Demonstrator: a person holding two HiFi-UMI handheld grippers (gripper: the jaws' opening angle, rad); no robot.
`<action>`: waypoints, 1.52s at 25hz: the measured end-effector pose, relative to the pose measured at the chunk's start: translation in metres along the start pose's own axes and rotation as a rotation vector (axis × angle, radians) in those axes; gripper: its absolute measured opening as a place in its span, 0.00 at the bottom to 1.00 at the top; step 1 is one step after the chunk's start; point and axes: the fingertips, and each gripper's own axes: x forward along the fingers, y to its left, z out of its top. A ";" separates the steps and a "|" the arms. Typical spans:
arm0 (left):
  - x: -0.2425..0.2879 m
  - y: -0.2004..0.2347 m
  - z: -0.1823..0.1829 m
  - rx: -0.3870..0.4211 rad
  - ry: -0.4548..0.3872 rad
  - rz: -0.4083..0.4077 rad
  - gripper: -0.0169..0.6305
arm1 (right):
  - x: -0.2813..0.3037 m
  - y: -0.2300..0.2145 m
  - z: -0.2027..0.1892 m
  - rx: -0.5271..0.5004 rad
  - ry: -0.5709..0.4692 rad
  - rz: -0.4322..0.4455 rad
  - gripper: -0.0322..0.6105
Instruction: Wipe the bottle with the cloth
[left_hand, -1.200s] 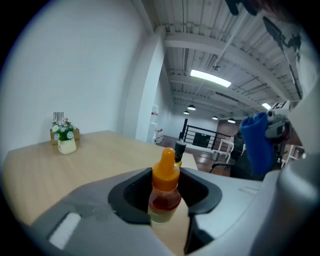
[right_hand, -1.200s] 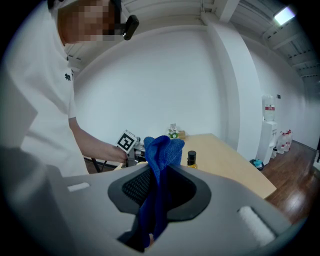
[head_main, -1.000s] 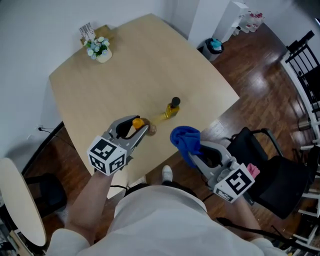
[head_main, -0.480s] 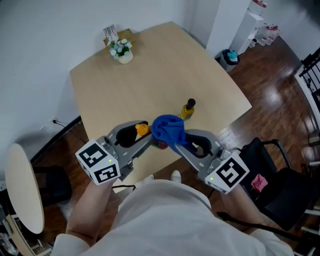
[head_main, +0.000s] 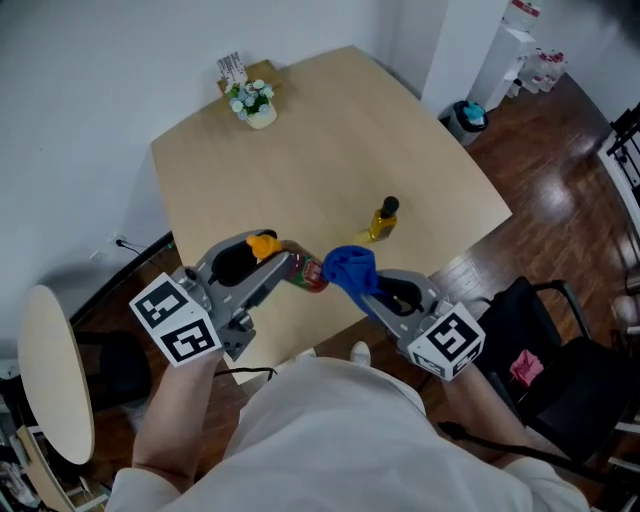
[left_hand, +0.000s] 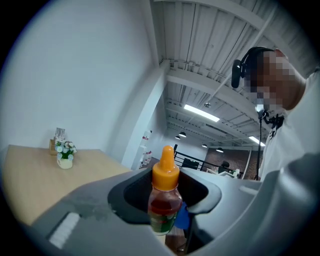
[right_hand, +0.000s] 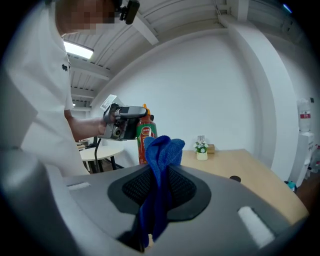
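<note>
**Blue cloth at the sauce bottle, wiping stroke about due**

Blue cloth (right_hand: 157, 167) is pinched in a bunch between the shut jaws of the right gripper (head_main: 372, 298), its free end sticking up past the tips. The left gripper (head_main: 285, 266) is clamped on the sauce bottle (left_hand: 163, 202), gripping the red, green-labelled body just below the orange cap (left_hand: 165, 167). Both are held in the air over the near edge of the counter (head_main: 300, 150), not resting on it.

In the head view the cloth sits right against the bottle's lower end. Whether they are actually touching cannot be told.

The step in hand looks like the very start of the wipe: bottle presented, cloth at its side. The next move calls for pressing the bunched cloth onto the body and drawing it along or around, while the left gripper holds firm or turns the bottle to offer fresh faces. The part under the jaws will stay unwiped without a regrip.

A small oil bottle (head_main: 381, 220) and a flower pot (head_main: 256, 104) stand on the counter, well apart from the work.
</note>
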 end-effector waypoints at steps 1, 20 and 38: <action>-0.001 0.002 0.000 0.000 0.001 0.009 0.27 | -0.002 0.000 0.004 -0.009 -0.009 -0.005 0.18; 0.010 0.003 0.004 -0.031 -0.005 0.033 0.27 | 0.000 0.039 0.010 -0.168 0.040 0.013 0.18; 0.007 -0.008 0.010 -0.033 -0.044 0.046 0.27 | 0.018 0.091 0.049 -0.254 0.026 0.107 0.18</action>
